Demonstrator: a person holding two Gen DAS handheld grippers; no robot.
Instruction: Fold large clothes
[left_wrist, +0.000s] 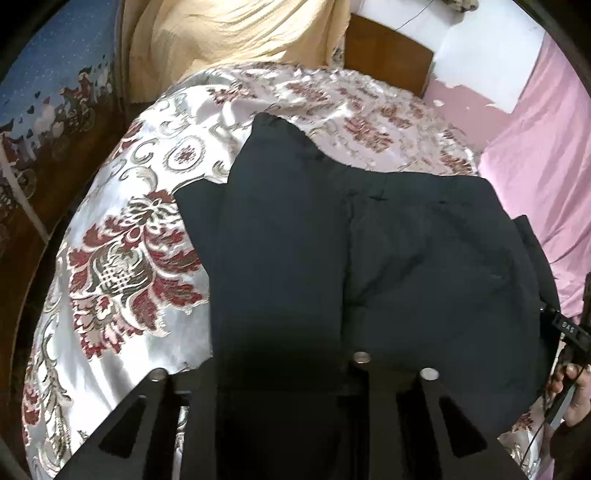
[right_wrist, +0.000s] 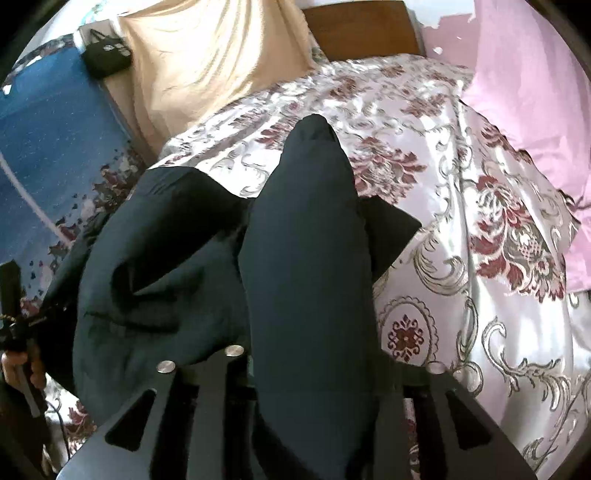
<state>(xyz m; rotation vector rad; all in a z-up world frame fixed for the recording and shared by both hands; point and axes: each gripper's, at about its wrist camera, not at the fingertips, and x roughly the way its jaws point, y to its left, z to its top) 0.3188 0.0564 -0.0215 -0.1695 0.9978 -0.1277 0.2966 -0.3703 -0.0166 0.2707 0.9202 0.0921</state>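
A large dark navy garment (left_wrist: 369, 251) lies on a bed with a silver and red floral bedspread (left_wrist: 122, 229). In the left wrist view a long folded strip of it runs from between my left gripper's (left_wrist: 295, 376) fingers up toward the bed's middle. The left fingers stand wide apart with cloth between them. In the right wrist view the garment (right_wrist: 306, 266) shows a long dark part draped over my right gripper (right_wrist: 299, 365), whose fingers also stand apart. Whether either grips the cloth is hidden.
A beige cloth (left_wrist: 229, 33) hangs at the bed's head by a brown wooden headboard (left_wrist: 388, 59). A pink sheet (left_wrist: 539, 155) lies on the right. A blue patterned fabric (right_wrist: 55, 140) lies on the left. The other hand and its gripper handle (left_wrist: 569, 354) show at the right edge.
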